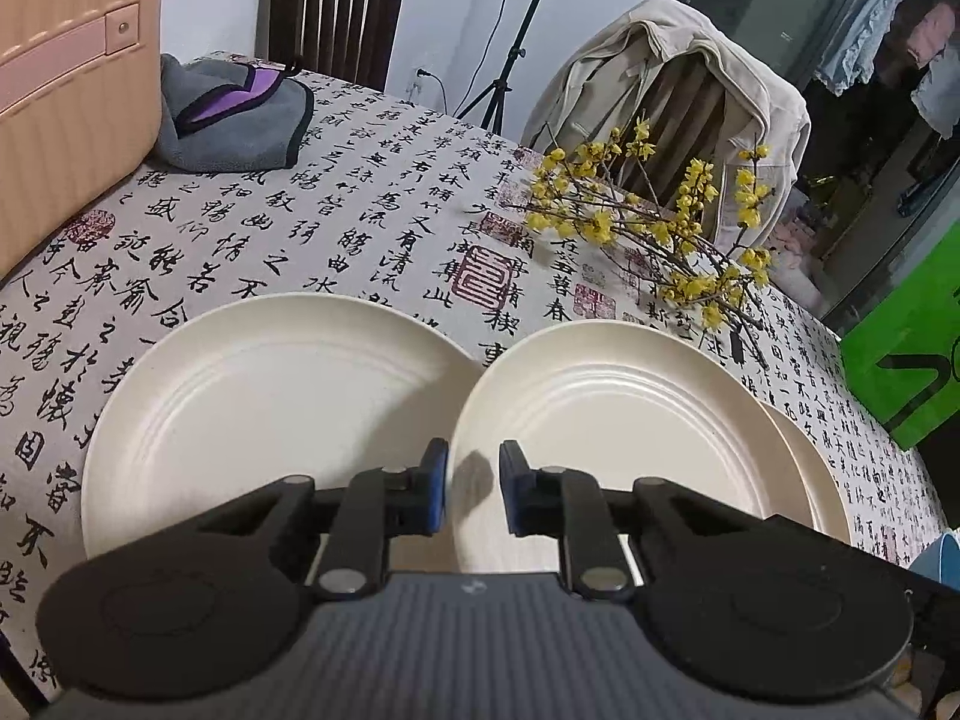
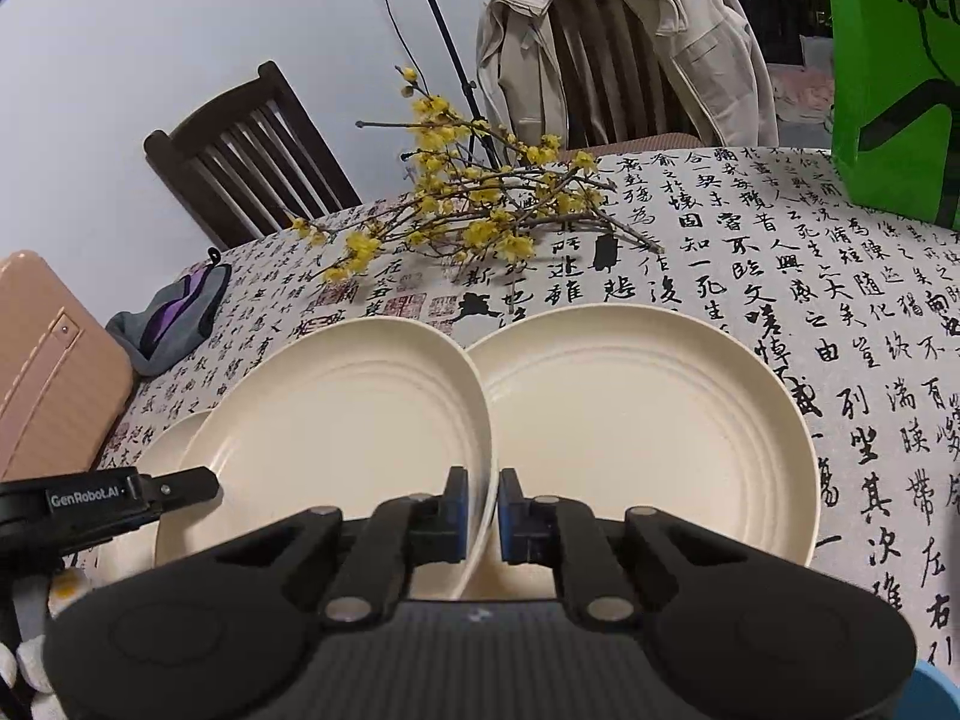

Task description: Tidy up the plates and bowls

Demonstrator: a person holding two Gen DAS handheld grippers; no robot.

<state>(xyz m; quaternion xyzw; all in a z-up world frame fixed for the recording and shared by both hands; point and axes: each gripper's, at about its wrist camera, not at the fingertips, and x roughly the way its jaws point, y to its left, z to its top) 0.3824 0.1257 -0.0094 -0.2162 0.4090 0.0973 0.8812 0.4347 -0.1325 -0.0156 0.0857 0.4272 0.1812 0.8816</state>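
Three cream plates lie on the calligraphy-print tablecloth. The middle plate (image 1: 618, 438) (image 2: 336, 432) is tilted and overlaps the left plate (image 1: 270, 408) (image 2: 159, 450) and the right plate (image 1: 810, 468) (image 2: 648, 432). My left gripper (image 1: 471, 492) is shut on the middle plate's left rim, which runs between its blue pads. My right gripper (image 2: 483, 510) is shut on the same plate's right rim. In the right wrist view one of the left gripper's fingers (image 2: 186, 485) reaches that plate's left edge.
A branch of yellow flowers (image 1: 648, 222) (image 2: 468, 210) lies just beyond the plates. A grey and purple cloth (image 1: 234, 114) and a pink case (image 1: 66, 90) are at the far left. A green box (image 2: 894, 72) stands right. A blue rim (image 1: 936, 558) shows near right.
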